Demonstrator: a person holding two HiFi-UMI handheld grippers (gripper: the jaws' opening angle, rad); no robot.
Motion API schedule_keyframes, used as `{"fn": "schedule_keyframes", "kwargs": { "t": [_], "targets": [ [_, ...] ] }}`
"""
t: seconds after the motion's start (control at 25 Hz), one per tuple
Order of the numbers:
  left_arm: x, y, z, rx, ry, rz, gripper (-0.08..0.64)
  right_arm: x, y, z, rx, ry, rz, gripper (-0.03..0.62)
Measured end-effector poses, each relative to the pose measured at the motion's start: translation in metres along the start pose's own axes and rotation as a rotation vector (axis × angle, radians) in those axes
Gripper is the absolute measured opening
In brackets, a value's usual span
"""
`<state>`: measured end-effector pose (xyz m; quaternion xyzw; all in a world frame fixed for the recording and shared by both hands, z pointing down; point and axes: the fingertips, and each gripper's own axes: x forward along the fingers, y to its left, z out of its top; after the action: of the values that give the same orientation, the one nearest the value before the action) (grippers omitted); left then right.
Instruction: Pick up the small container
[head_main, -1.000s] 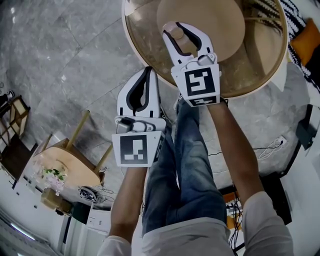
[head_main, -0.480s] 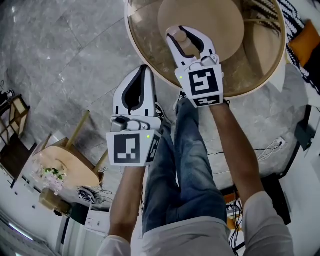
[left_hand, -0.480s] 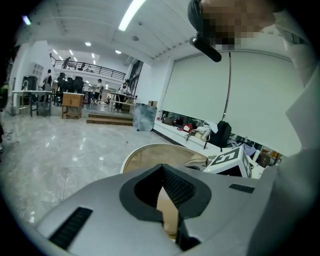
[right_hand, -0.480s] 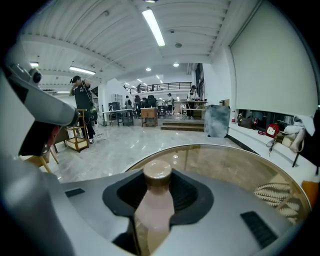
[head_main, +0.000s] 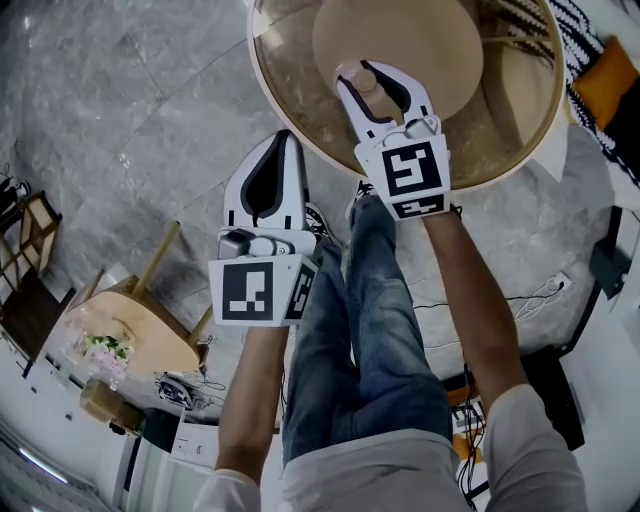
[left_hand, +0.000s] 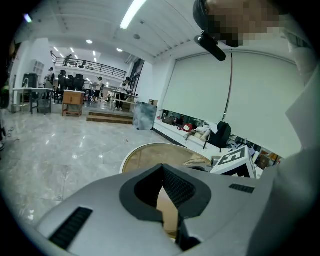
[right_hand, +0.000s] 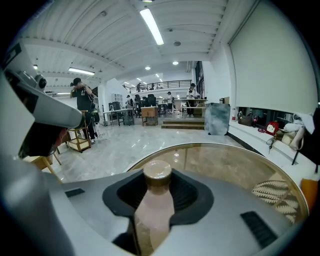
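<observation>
right claw (head_main: 365, 72) clamped on small bottle (right_hand: 155, 200) | left claw (head_main: 281, 140) closed, empty | risk: smooth bottle slips through the grip, drops onto glass desk (head_main: 292, 92) below claw

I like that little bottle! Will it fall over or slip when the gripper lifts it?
The small container is tall and narrow with a rounded cap, so it would probably tip if nudged. Its smooth sides look slippery, though the right gripper seems to hug it snugly. It looks small enough to be light.
</observation>
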<state>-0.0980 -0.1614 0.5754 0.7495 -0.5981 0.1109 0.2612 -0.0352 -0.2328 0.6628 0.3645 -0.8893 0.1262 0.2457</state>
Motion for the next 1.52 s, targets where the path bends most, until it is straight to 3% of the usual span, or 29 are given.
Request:
{"fn": "schedule_keyframes", "kwargs": {
  "t": [0.64, 1.52],
  "targets": [
    [-0.013, -0.001, 0.016, 0.007, -0.017, 0.009, 0.015, -0.031, 0.005, 0.026, 0.021, -0.028, 0.018, 0.14],
    [-0.023, -0.023, 0.067, 0.036, -0.05, -0.029, 0.015, -0.077, -0.003, 0.079, 0.058, -0.048, 0.003, 0.14]
  ]
}}
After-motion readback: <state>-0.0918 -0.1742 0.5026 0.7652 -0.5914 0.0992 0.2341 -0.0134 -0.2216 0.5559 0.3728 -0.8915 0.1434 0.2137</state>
